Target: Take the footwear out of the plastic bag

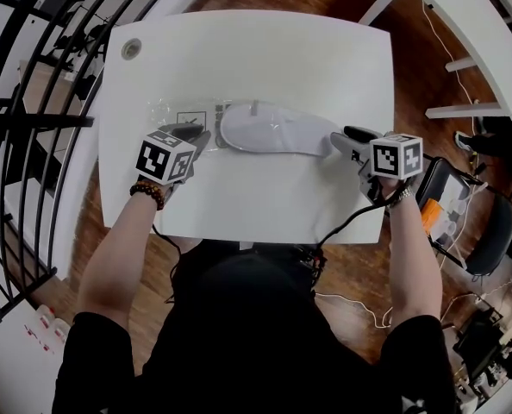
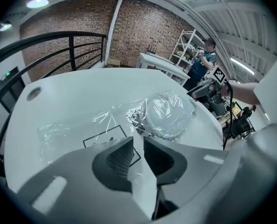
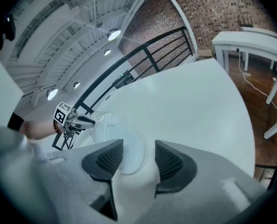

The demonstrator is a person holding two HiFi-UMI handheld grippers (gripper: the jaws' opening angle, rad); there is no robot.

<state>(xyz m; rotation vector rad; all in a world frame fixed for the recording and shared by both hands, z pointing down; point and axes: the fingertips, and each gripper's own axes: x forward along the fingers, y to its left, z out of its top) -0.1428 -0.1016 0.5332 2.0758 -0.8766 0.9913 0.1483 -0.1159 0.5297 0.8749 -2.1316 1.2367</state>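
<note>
One white slipper point(image 1: 269, 130), mid-table point(image 1: 256, 50), at least partly inside one clear plastic bag point(image 1: 171, 113). Two grippers. My left gripper point(image 2: 137, 146): jaws narrow, bag film between, seemingly unpinched. My right gripper point(image 3: 138, 158): jaws wide, straddling the slipper's end.

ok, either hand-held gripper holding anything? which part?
Nothing held: right hand-held gripper open around the slipper end; left hand-held gripper open at the plastic bag edge.
</note>
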